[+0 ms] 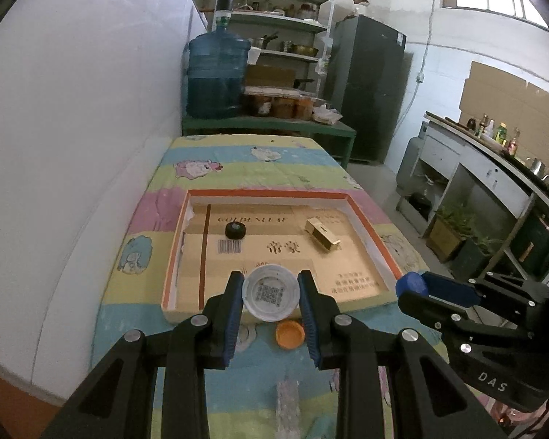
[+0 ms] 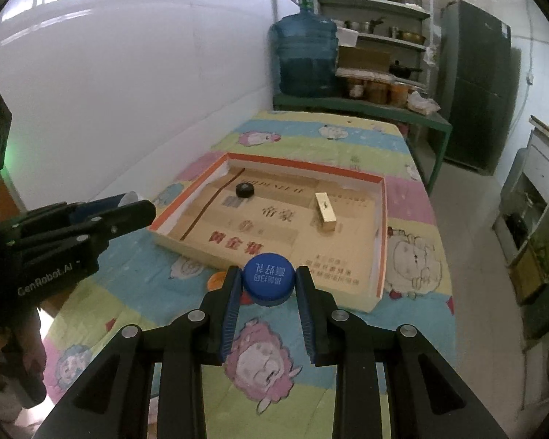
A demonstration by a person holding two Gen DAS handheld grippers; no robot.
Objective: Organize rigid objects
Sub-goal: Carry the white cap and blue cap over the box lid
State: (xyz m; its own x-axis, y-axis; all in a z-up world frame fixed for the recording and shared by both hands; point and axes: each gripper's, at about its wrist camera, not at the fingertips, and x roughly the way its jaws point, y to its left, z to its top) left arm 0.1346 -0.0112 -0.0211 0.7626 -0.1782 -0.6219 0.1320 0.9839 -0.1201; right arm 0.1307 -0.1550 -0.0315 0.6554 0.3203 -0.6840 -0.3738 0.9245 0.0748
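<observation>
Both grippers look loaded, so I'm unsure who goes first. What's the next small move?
Probably ease the left gripper forward and release its white cap into the box; it hangs over the near edge, and the floor ahead looks bare.

Open tray (image 1: 373, 226) floor between black cap (image 1: 235, 229) and gold box (image 1: 322, 235)

This is a plain, working home kitchen. Green metal shelves (image 1: 274, 18) against the back wall carry pots, pans and jars; a big blue plastic water jug (image 1: 216, 73) stands on a low green bench beside a dark green refrigerator (image 1: 366, 87). Along the right side runs a grey counter (image 1: 468, 153) lined with sauce bottles, a grey gas cylinder (image 1: 410, 161) at its end.
</observation>
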